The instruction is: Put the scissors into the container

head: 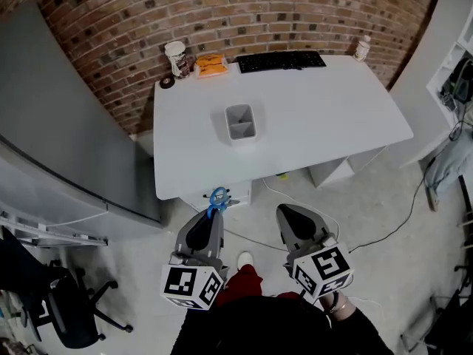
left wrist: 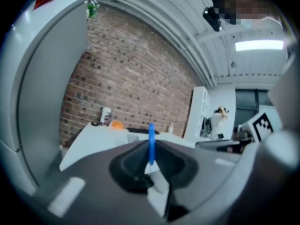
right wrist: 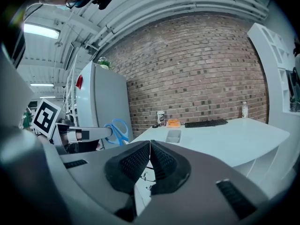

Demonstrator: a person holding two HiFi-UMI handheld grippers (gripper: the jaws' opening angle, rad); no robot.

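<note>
Blue-handled scissors stick up from my left gripper, which is shut on their blades; the handles show edge-on in the left gripper view and as blue loops in the right gripper view. The grey two-compartment container stands on the white table, well ahead of both grippers, and appears small in the right gripper view. My right gripper is held beside the left one, short of the table's near edge, shut with nothing between its pads.
At the table's back edge are a black keyboard, an orange packet, a cup and a small bottle. A grey fridge stands left of the table. A white shelf unit is at the right.
</note>
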